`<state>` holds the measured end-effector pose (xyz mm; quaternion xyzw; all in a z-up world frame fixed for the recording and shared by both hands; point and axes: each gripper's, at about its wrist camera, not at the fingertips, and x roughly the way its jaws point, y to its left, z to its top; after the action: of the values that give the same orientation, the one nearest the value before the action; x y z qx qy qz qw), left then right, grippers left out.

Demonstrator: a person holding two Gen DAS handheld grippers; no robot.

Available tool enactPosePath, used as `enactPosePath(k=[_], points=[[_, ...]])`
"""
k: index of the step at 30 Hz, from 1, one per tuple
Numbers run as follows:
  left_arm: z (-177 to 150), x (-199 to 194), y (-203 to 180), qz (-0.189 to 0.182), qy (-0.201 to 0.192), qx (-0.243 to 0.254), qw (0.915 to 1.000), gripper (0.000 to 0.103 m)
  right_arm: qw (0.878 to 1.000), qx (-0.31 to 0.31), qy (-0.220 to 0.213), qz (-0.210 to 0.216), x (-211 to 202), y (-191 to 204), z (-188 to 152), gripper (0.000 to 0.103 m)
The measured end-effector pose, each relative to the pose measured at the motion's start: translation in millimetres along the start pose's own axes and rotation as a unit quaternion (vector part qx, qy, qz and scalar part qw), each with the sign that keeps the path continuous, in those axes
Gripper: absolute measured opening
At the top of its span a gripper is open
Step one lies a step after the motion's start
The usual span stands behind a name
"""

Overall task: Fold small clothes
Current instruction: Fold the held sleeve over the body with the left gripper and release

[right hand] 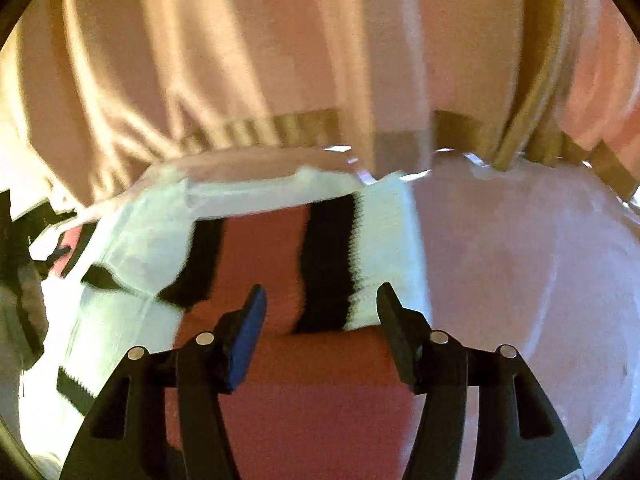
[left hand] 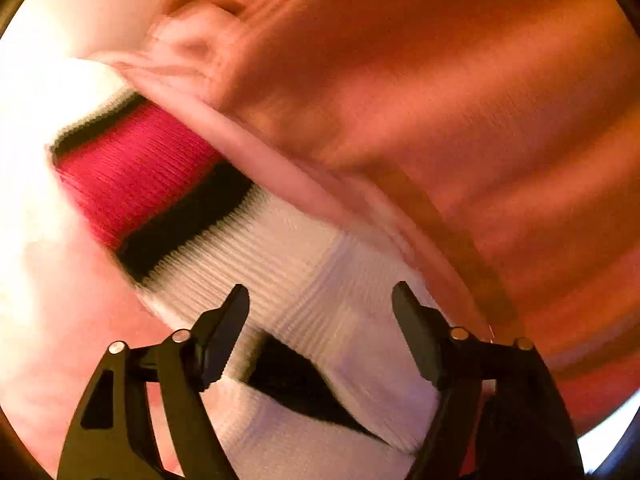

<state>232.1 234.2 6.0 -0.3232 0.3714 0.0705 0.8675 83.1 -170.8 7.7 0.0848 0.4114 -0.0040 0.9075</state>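
A small knit garment with white, black and red bands (left hand: 168, 184) lies on a pale pink surface. In the left wrist view my left gripper (left hand: 320, 312) is open just above its white ribbed part, with a black patch (left hand: 296, 384) between the fingers. In the right wrist view the same garment (right hand: 260, 248) spreads left and centre, and my right gripper (right hand: 320, 312) is open over its red band, jaws wide apart, holding nothing. Both views are motion-blurred.
Pink draped cloth (left hand: 440, 80) hangs close behind the garment; in the right wrist view it shows as a curtain-like cloth (right hand: 240, 60) with a tan band (right hand: 304, 124) along its hem. Bare pink surface (right hand: 520, 260) lies to the right. The other gripper's dark frame (right hand: 20, 264) shows at left.
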Motion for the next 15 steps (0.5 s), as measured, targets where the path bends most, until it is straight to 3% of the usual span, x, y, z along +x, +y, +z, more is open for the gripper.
enactPosePath(k=[4, 9, 12, 15], points=[[50, -16, 91, 0.086, -0.052, -0.072, 0.9923, 0.075, 0.999, -0.035, 0.014, 0.0, 17, 24, -7, 0.057], [98, -5, 194, 0.181, -0.048, -0.131, 0.9734, 0.074, 0.998, -0.065, 0.015, -0.015, 24, 41, -17, 0.057], [115, 7, 221, 0.192, -0.056, -0.148, 0.9686, 0.074, 0.996, -0.08, 0.02, -0.021, 32, 45, -22, 0.057], [126, 30, 216, 0.211, -0.047, -0.127, 0.9681, 0.075, 0.994, -0.095, 0.033, -0.034, 44, 49, -28, 0.057]])
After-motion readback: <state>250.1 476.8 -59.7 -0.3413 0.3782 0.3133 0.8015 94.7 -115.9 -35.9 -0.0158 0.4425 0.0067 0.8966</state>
